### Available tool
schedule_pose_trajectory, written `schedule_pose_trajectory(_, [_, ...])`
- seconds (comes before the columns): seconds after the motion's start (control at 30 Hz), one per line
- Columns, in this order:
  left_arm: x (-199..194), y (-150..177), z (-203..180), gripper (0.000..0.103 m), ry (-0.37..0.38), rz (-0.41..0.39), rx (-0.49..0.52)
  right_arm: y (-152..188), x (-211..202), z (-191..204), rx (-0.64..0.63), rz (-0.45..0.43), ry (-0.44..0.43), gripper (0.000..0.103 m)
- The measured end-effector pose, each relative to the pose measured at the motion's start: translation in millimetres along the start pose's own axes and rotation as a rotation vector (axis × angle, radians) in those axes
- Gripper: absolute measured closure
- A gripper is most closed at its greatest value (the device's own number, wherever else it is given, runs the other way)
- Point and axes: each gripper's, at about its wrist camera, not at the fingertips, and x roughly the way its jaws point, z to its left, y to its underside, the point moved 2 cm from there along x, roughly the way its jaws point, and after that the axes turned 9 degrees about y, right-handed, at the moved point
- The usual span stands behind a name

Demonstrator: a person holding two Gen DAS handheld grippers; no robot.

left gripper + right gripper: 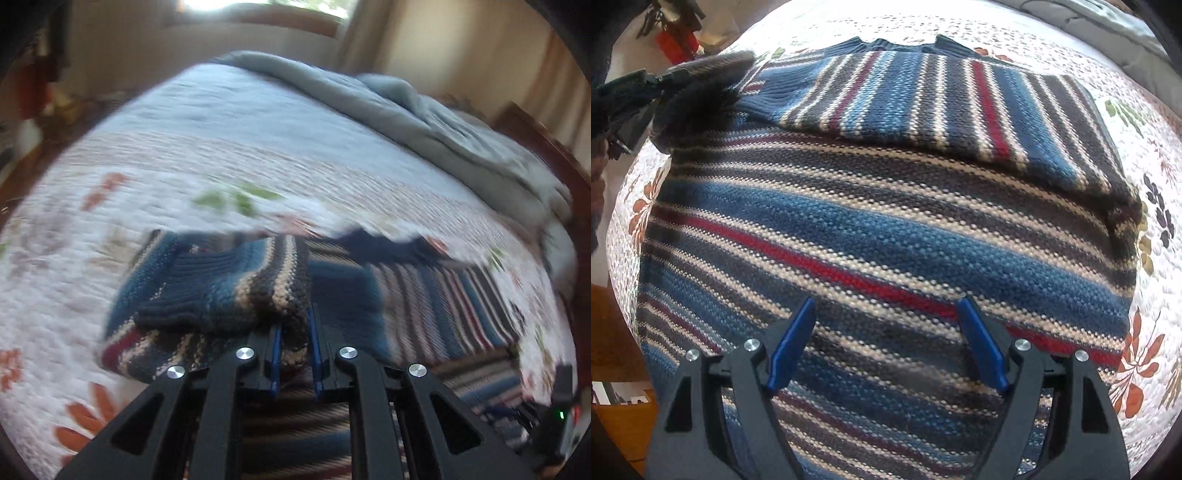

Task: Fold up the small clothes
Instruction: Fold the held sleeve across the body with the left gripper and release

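Lying spread over a bed [155, 206], on a white quilt printed with orange and green flowers: a striped knitted sweater [871, 229] in blue, cream, dark grey and red. Seen from the right wrist: body flat across the quilt, one sleeve [960, 107] folded over the chest, collar [905, 43] at the far edge. Second sleeve [221, 291] lifted and blurred in the left wrist view, its dark ribbed cuff hanging to the left.

Left claw [294, 354] together, blue pads pinching a fold of that raised sleeve. Right claw [886, 347] apart, hovering just above the lower body of the sweater, nothing between its blue fingers [792, 347]; cannot tell whether the tips touch the knit. Also visible at the upper left of the right wrist view: the left claw as a dark blurred shape, with the grey knit bunched at it.

Beyond the quilt in the left wrist view: a rumpled grey-blue blanket [424, 122] heaped along the far right side of the bed, and a dark wooden bed frame [546, 147] curving round that edge. Further back: cream walls, a bright window [266, 7] with a wooden sill, and pale curtains [550, 81] at the right. At the left, dim clutter, too blurred to name. Wooden floor [613, 343] showing at the lower left of the right wrist view, with something red [677, 40] among clutter at the top left.
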Motion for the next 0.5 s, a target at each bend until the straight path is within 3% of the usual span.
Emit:
schedule_pose_trajectory(0.1, [20, 18, -31, 0.083, 0.052, 0.098, 0.068, 3, -1, -5, 0.01, 0.001, -0.004, 0.023])
schedule_pose_trajectory(0.13, [23, 23, -36, 0.06, 0.065, 0.119, 0.074, 5, -2, -7, 0.012, 0.001, -0.007, 0.023])
schedule_pose_trajectory(0.2, [27, 35, -39, 0.03, 0.137, 0.175, 0.064, 8, -3, -10, 0.016, -0.001, -0.013, 0.023])
schedule_pose_trajectory(0.33, [10, 49, -28, 0.029, 0.186, 0.195, 0.003, 12, -5, -13, 0.02, -0.004, -0.021, 0.022])
schedule_pose_trajectory(0.5, [-14, 39, 11, 0.029, 0.121, 0.138, -0.138, 13, -9, -14, 0.029, 0.002, -0.017, 0.022])
